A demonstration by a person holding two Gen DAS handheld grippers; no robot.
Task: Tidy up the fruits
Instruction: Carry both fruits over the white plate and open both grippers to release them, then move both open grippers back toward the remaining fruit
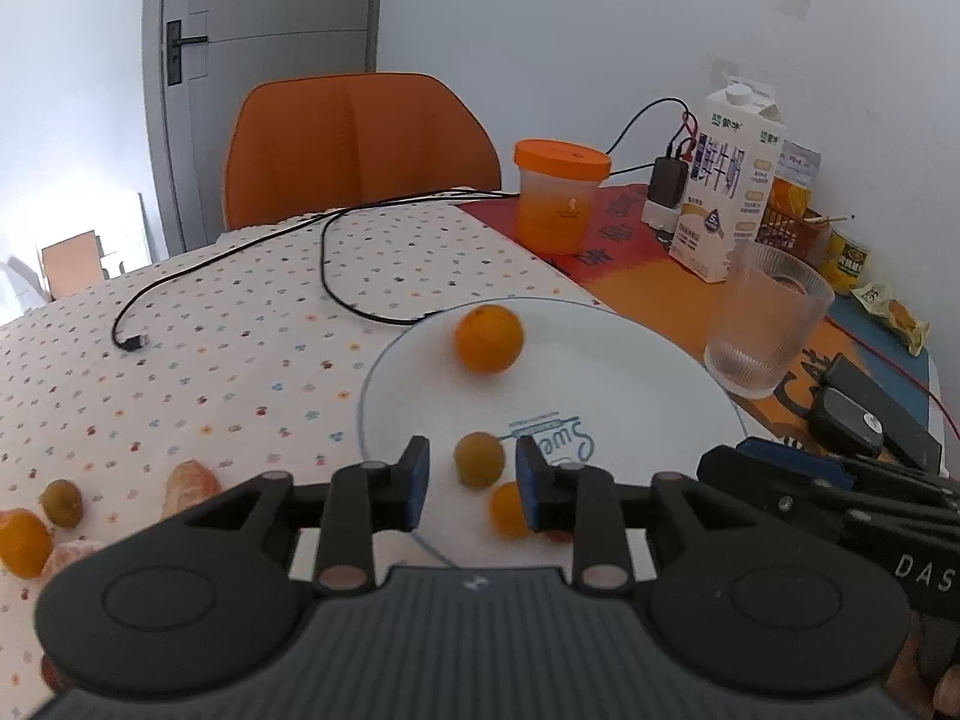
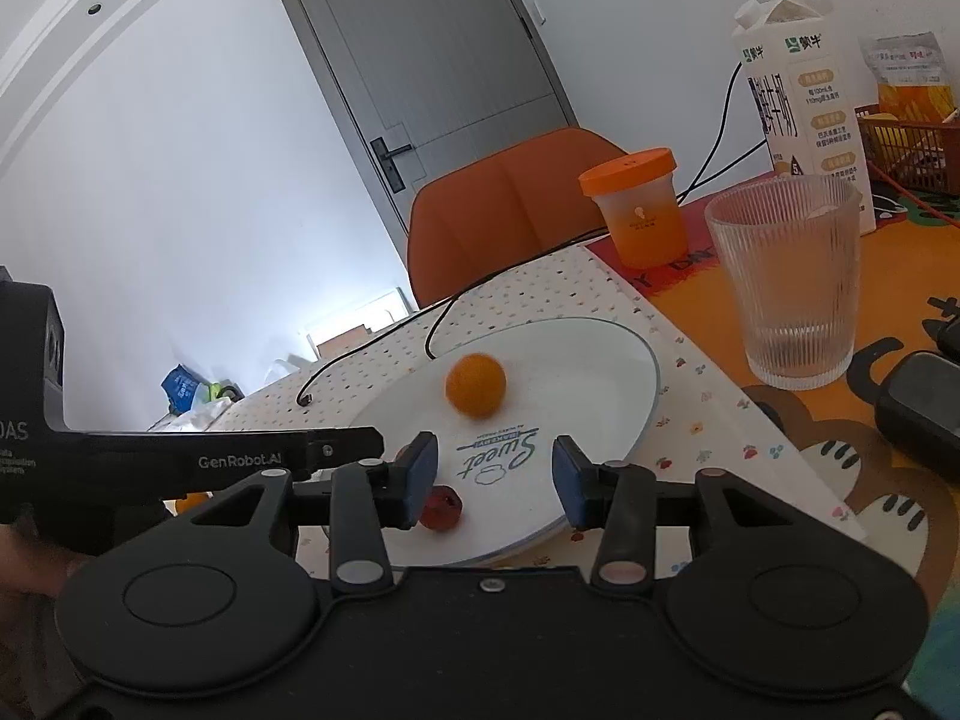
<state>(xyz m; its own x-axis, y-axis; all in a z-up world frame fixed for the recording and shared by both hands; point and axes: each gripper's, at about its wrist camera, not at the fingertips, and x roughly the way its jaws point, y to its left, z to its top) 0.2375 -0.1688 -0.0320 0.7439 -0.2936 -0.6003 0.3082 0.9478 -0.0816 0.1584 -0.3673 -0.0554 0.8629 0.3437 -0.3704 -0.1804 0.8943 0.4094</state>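
A round orange fruit (image 1: 489, 339) on the white plate is motion-blurred. A smaller orange fruit (image 1: 507, 509) sits half hidden behind the left gripper's blue-padded finger (image 1: 531, 489). A peeled segment (image 1: 66, 558) is partly covered.

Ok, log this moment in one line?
left gripper: open around olive fruit | right gripper: open, empty | plate: orange

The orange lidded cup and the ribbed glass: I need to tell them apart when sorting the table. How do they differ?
The orange lidded cup is closed with an orange lid; the ribbed glass is open-topped. The cup is frosted and smooth and looks orange in its lower half; the glass is clear, with vertical ribs, and looks empty. The cup stands further back near the chair; the glass stands just beside the white plate. Both stand upright on the orange mat.
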